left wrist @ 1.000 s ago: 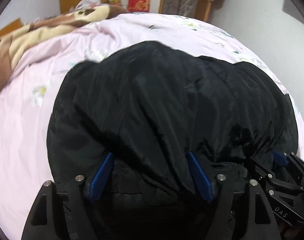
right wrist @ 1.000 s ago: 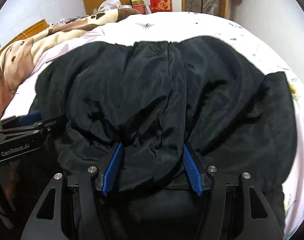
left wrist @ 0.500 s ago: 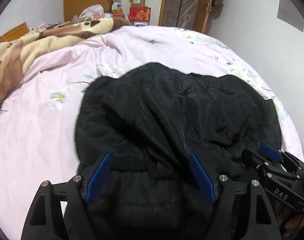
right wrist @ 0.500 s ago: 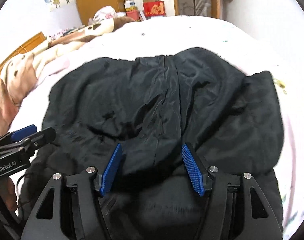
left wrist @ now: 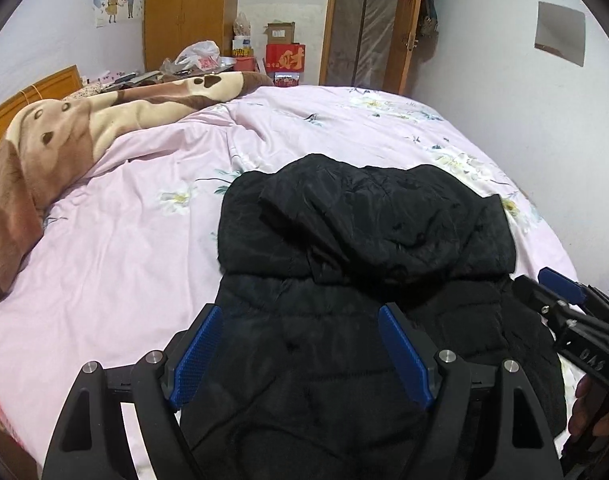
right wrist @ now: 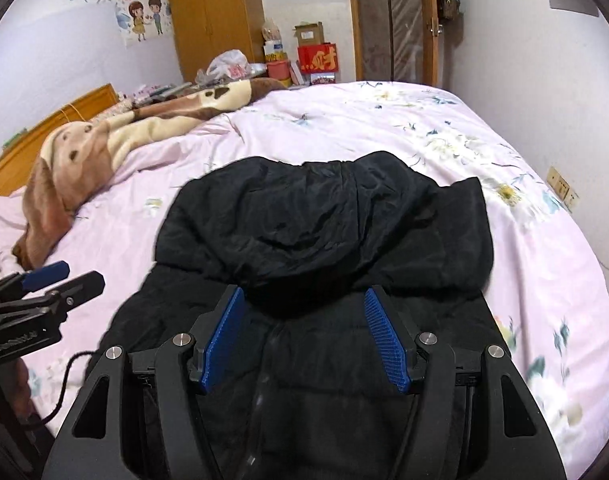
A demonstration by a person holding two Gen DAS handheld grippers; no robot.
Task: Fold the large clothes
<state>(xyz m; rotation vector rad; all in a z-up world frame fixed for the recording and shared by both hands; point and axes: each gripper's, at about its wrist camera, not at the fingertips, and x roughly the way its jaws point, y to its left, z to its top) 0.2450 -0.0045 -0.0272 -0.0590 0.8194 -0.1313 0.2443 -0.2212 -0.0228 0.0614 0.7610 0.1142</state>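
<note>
Soft even daylight, fisheye-warped edges, slight blur.

A plain black quilted padded jacket (left wrist: 364, 280) lies on a pale pink bed sheet (left wrist: 136, 248) printed with white and yellow flowers. At ten o'clock sits a brown and cream plush blanket (left wrist: 64, 136) with dark spots. Both black grippers carry blue ribbed pads (right wrist: 224, 332). At twelve o'clock stands a red box (right wrist: 318, 58) with gold lettering.
</note>
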